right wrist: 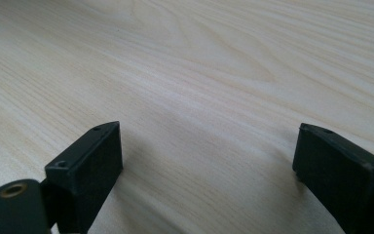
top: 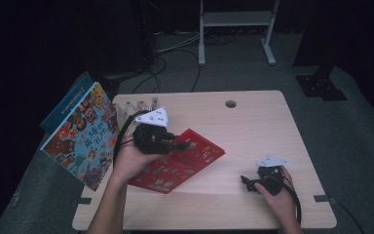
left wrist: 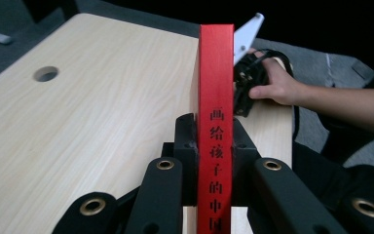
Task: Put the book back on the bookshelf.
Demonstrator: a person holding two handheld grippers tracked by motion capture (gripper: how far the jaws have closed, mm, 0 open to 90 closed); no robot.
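My left tool (top: 175, 141) is clamped on the red book (top: 182, 161) by its spine; in the left gripper view the spine (left wrist: 216, 122) stands upright between the closed jaws; book sits centre-left of the high view, over the worktop (top: 253, 126); my right tool (top: 247, 181), lower right, has its jaws spread wide with nothing between them, bare wood under them; colourful picture book (top: 80, 134) leans at the worktop's left edge.
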